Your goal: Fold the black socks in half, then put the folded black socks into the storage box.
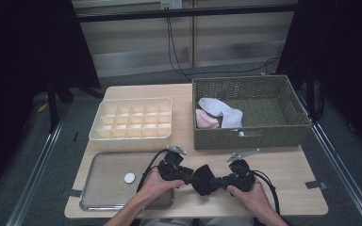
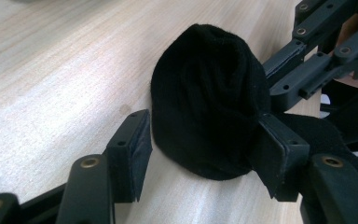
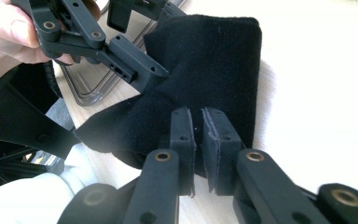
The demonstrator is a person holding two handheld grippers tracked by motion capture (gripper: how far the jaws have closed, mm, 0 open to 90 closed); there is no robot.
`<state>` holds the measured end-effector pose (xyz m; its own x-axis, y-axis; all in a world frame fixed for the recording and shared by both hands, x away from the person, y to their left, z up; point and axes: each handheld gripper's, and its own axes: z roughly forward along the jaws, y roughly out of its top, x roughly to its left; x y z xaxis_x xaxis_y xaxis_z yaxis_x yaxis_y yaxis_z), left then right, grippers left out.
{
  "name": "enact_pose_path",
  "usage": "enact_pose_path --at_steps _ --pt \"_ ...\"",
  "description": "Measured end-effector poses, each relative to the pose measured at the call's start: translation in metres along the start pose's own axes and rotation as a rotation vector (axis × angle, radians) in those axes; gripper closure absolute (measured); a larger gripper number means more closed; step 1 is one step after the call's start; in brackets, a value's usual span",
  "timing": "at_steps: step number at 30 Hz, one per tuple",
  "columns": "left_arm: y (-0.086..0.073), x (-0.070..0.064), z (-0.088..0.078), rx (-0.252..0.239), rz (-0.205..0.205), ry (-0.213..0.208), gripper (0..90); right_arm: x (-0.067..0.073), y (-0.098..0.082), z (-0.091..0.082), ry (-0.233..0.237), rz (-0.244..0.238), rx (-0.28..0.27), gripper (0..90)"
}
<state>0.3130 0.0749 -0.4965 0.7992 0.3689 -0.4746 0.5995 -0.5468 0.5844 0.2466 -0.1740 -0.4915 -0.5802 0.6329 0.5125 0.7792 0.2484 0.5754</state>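
Two grippers meet at a black sock [image 2: 209, 102]: left gripper [image 2: 205, 158] fingers apart, right gripper [image 3: 199, 149] fingers clamped on its partly hidden edge.

Wooden table [image 1: 287, 165], metal tray [image 1: 104, 181], compartment box [image 1: 132, 117], wicker basket [image 1: 250, 113], black sock [image 1: 203, 179]

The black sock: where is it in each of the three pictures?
High view: black sock low centre, between both grippers.
Left gripper view: centre, on the table.
Right gripper view: centre, edge pinched by the right gripper.
Shared landmark: the pale wooden table.
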Motion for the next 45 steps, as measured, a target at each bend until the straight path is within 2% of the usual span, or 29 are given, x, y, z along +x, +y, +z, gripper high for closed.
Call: enact_pose_path --at_steps 2,3,6,8,10,11,15,18,20,23,25,29,30,32,34,35,38,44,45 --pt "0.000 -0.002 0.000 0.008 0.017 0.010 41.2 0.000 -0.001 0.001 0.002 0.000 0.000 84.1" --pt "0.000 -0.003 0.001 0.003 0.002 -0.002 41.4 0.000 -0.002 0.001 0.000 -0.002 -0.001 84.6" --pt "0.000 -0.002 0.002 0.010 0.015 -0.024 42.8 0.000 -0.003 0.001 -0.003 -0.004 0.000 85.4" --pt "0.000 -0.002 0.004 0.004 0.005 -0.040 44.1 0.001 -0.004 0.002 -0.011 -0.003 -0.004 86.3" --pt "0.000 -0.003 0.006 0.013 -0.004 -0.076 45.7 0.001 -0.004 0.002 -0.010 -0.003 -0.006 86.7" --pt "0.000 -0.003 0.007 0.016 0.006 -0.075 47.1 0.001 -0.004 0.002 -0.012 -0.003 -0.007 87.0" --pt "0.000 -0.002 0.008 0.024 -0.005 -0.104 51.4 0.001 -0.004 0.002 -0.013 -0.005 -0.009 87.3" --pt "0.000 -0.005 0.009 0.017 0.016 -0.116 57.6 0.001 -0.004 0.003 -0.017 -0.003 -0.012 87.8" --pt "0.001 -0.011 0.009 0.015 0.044 -0.094 62.7 -0.001 -0.004 0.003 -0.016 -0.004 -0.017 87.9" --pt "0.001 -0.016 0.007 0.004 0.061 -0.067 65.3 -0.002 -0.002 0.002 -0.009 -0.001 -0.015 87.3" --pt "0.001 -0.016 0.006 -0.007 0.056 -0.044 66.0 -0.002 0.000 0.001 -0.008 -0.007 -0.009 85.0" --pt "0.003 -0.010 0.002 -0.026 0.042 -0.050 66.3 -0.005 0.003 -0.001 -0.003 -0.003 -0.035 75.8" --pt "0.004 -0.009 0.000 -0.030 0.045 -0.036 66.3 -0.005 0.004 -0.002 -0.010 -0.002 -0.045 72.6" --pt "0.004 -0.007 -0.003 -0.031 0.051 -0.035 66.3 -0.006 0.004 -0.003 -0.013 -0.001 -0.055 67.8" --pt "0.004 -0.007 -0.006 -0.052 0.044 -0.029 66.2 -0.005 0.004 -0.005 -0.020 -0.007 -0.065 65.6" --pt "0.004 -0.007 -0.009 -0.060 0.039 -0.009 66.1 -0.005 0.004 -0.007 -0.022 -0.009 -0.072 65.0" --pt "0.004 -0.006 -0.014 -0.077 0.039 0.011 66.0 -0.005 0.004 -0.010 -0.037 -0.021 -0.078 65.4" --pt "0.003 -0.006 -0.019 -0.082 0.045 0.034 66.0 -0.008 0.007 -0.018 -0.054 -0.021 -0.104 61.6" --pt "0.003 -0.005 -0.020 -0.082 0.041 0.023 66.0 -0.008 0.007 -0.018 -0.054 -0.028 -0.106 61.9"
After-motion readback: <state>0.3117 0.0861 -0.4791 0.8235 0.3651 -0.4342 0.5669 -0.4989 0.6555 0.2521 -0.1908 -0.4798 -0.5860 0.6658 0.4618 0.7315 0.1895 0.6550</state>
